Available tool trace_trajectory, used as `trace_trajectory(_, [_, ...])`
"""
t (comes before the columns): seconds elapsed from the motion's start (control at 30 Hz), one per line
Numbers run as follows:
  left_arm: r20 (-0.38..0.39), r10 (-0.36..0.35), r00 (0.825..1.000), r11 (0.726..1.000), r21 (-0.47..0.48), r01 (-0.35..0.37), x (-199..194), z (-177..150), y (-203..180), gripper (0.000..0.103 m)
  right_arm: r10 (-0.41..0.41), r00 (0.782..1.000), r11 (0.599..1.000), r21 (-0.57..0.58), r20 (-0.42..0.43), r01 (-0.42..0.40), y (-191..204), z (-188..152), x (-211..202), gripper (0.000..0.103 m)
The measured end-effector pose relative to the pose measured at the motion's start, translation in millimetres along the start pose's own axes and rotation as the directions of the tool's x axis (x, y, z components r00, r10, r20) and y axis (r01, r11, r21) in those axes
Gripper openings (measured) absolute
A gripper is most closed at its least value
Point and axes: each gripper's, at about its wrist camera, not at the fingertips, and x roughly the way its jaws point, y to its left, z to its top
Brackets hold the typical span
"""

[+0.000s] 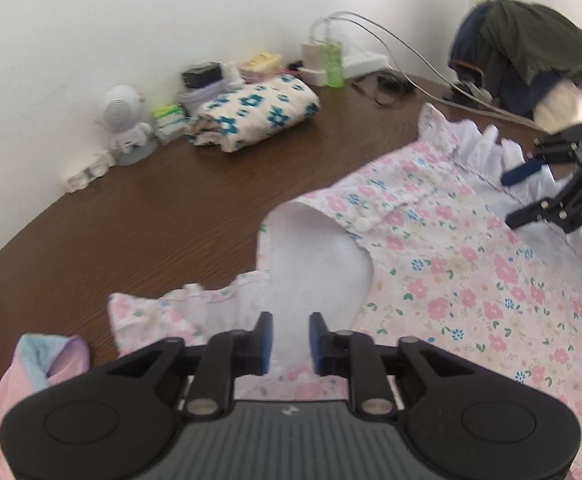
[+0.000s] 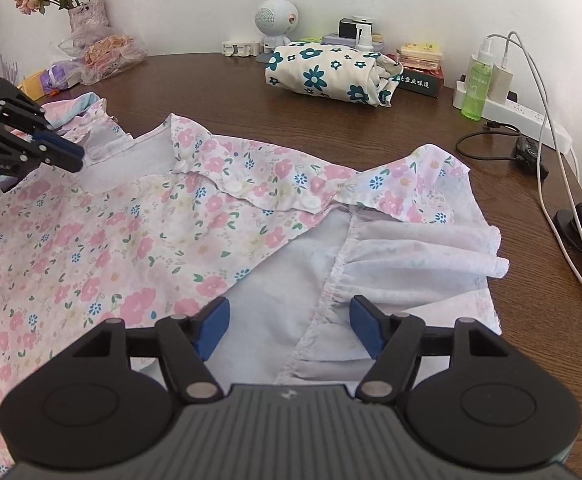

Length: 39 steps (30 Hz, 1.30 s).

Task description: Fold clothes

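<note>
Floral top (image 2: pixel 103 240) flat on table (image 2: pixel 371 128)

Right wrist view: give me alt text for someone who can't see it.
A pink floral garment lies spread on a brown table, its pale inside showing beside a ruffled sleeve. The right gripper hangs open above it; the left gripper is at the far shoulder. A folded blue-flowered cloth sits behind.

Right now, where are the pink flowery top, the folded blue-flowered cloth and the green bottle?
Pink flowery top (image 2: pixel 91 248): right wrist view, on its printed front.
Folded blue-flowered cloth (image 2: pixel 323 70): right wrist view, on its upper face.
Green bottle (image 2: pixel 475 92): right wrist view, on its body.
</note>
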Motion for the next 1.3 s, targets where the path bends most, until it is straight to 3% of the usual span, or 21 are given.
trace_trajectory(0.03, [0.007,0.039,0.999,0.999,-0.031,-0.039,-13.1,-6.3,8.7,0.052,0.009,1.000,1.000,0.018,0.003,-0.009,-0.8,-0.3,-3.0,0.068])
trace_trajectory(0.07, [0.012,0.079,0.997,0.995,-0.062,-0.078,-26.3,-12.5,17.3,0.059,0.026,0.999,0.999,0.035,0.020,-0.027,-0.6,-1.5,-9.9,0.068])
trace_trajectory(0.17, [-0.031,0.167,0.985,0.974,-0.152,-0.170,-47.4,-32.2,40.6,0.060,0.038,0.998,0.999,0.037,0.050,-0.040,6.4,-6.8,-28.1,0.069])
trace_trajectory(0.27, [-0.104,0.196,0.975,0.945,-0.245,-0.216,-42.8,-53.8,62.6,0.056,0.020,0.999,1.000,0.016,0.050,-0.021,16.3,-15.7,-39.2,0.070])
trace_trajectory(0.37, [-0.109,0.153,0.982,0.941,-0.288,-0.179,-31.3,-60.1,68.6,0.055,0.003,0.999,1.000,0.007,0.049,-0.003,25.0,-26.3,-48.2,0.070])
trace_trajectory(0.53, [-0.134,0.141,0.981,0.939,-0.295,-0.175,-5.7,-60.0,66.0,0.053,-0.014,0.999,0.999,0.030,0.051,0.012,30.5,-45.0,-62.6,0.071])
trace_trajectory(0.63, [-0.174,0.154,0.973,0.937,-0.288,-0.200,8.0,-61.3,63.3,0.043,-0.027,0.999,0.999,0.045,0.043,0.026,28.9,-54.2,-66.8,0.071])
trace_trajectory(0.7, [-0.163,0.142,0.976,0.935,-0.301,-0.186,7.8,-62.1,63.5,0.036,-0.035,0.999,0.998,0.052,0.040,0.033,27.8,-58.5,-68.4,0.071])
trace_trajectory(0.73, [-0.162,0.131,0.978,0.937,-0.302,-0.176,7.7,-61.7,61.6,0.024,-0.034,0.999,0.998,0.058,0.039,0.031,26.9,-60.3,-68.2,0.071])
trace_trajectory(0.77, [-0.161,0.121,0.980,0.939,-0.302,-0.166,7.6,-61.4,59.6,0.005,-0.033,0.999,0.997,0.065,0.039,0.030,26.1,-62.1,-67.8,0.071])
trace_trajectory(0.8, [-0.160,0.112,0.981,0.941,-0.301,-0.157,7.5,-61.0,57.4,0.002,-0.032,0.999,0.997,0.070,0.036,0.029,25.6,-63.1,-66.5,0.071])
trace_trajectory(0.97, [-0.151,0.222,0.963,0.945,-0.210,-0.251,7.6,-61.3,36.3,0.000,-0.042,0.999,0.997,0.070,0.032,0.039,26.5,-67.3,-58.8,0.073])
trace_trajectory(1.3, [-0.184,0.354,0.917,0.912,-0.150,-0.382,6.2,-70.0,36.2,0.000,-0.065,0.997,0.998,0.027,0.033,0.065,23.8,-71.4,-54.9,0.078])
